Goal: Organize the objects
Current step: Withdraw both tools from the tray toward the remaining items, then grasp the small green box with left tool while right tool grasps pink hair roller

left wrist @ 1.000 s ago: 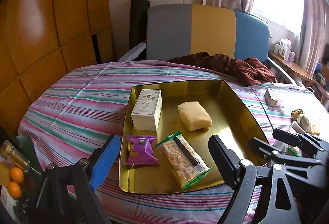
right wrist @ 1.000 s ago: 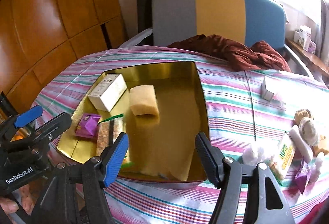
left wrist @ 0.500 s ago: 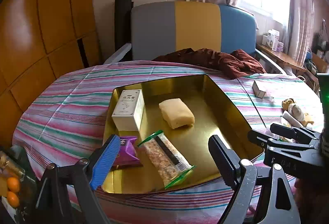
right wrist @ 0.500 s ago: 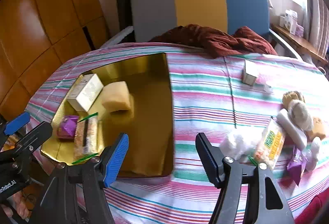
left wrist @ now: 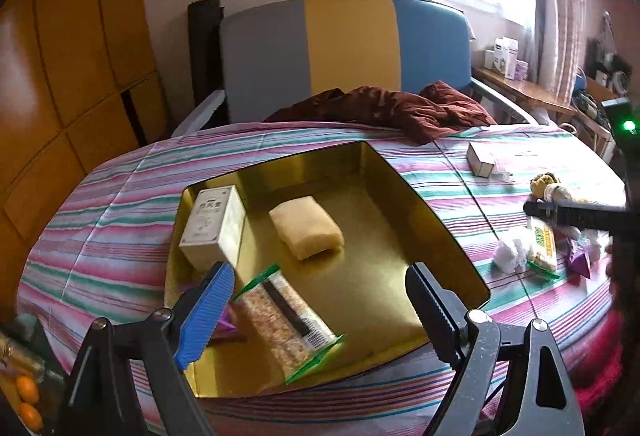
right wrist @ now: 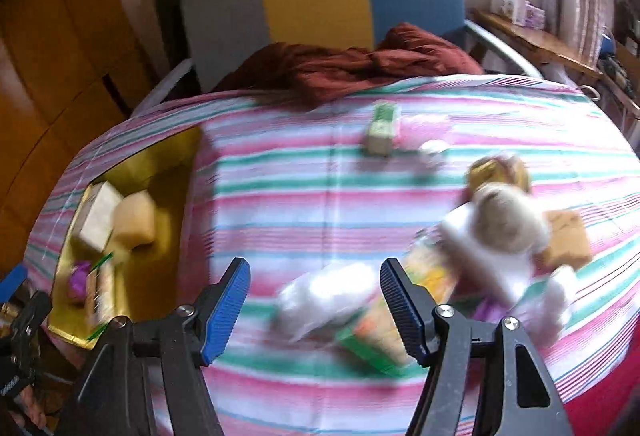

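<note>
A gold tray (left wrist: 400, 180) on the striped tablecloth holds a white box (left wrist: 212, 228), a yellow cake (left wrist: 306, 232), a cereal bar (left wrist: 286, 320) and a purple packet partly hidden behind my left finger. My left gripper (left wrist: 320, 312) is open and empty above the tray's near edge. My right gripper (right wrist: 316, 304) is open and empty above a blurred pile of loose snacks: a white packet (right wrist: 324, 300), a green-edged bar (right wrist: 392, 320) and a white tube (right wrist: 480, 256). The tray (right wrist: 172, 164) lies at the left of the right wrist view.
A small box (right wrist: 382, 130) lies further back on the cloth. A dark red cloth (left wrist: 392, 108) drapes over the table's far edge before a grey, yellow and blue chair (left wrist: 344, 48). Wooden panels stand to the left. The right gripper's arm (left wrist: 576, 214) crosses the left view.
My right gripper has swung right, from over the tray to over the pile of loose snacks. My left gripper has shifted slightly; the tray sits more to the left in its view.
</note>
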